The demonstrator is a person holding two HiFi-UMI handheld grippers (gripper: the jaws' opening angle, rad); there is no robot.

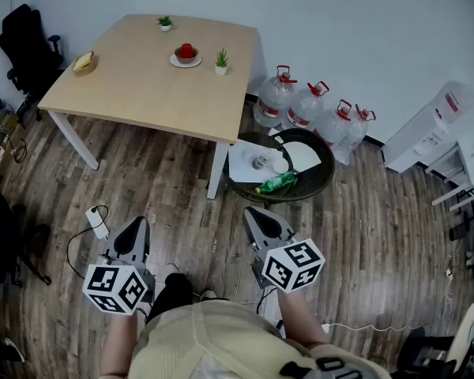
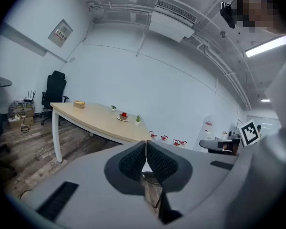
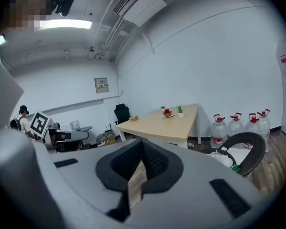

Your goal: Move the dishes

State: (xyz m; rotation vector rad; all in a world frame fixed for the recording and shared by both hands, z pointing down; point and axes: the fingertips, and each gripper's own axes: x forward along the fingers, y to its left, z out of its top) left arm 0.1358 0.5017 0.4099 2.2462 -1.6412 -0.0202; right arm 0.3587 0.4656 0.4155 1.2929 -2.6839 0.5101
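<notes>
**Both Tongs Shut Above Plank Floor; Dishes Seen on Desk Ahead**

The left tongs (image 1: 137, 226) and the right tongs (image 1: 254, 214) are held low over a grey-brown plank floor (image 1: 166, 172). Each pair is pressed together with nothing pinched, and the ribbed black pads are seen meeting tip to tip inside grey moulded shells. The dishes are found well ahead on a pale, smooth wooden desk (image 1: 134, 85) with white legs. A small round bowl (image 1: 186, 52) with something red in it is set on a white saucer (image 1: 186, 61) near the far edge, just beside a potted plant (image 1: 222, 60) in a white pot. A shallow yellow dish (image 1: 84, 61) is placed at the desk's left edge. On the floor to the right of the desk, a round dark woven basket (image 1: 320, 181) is seen holding white sheets, a white disc and a green bottle (image 1: 276, 183). Four clear plastic water jugs (image 1: 308, 107) with red caps are lined along the white wall.
</notes>
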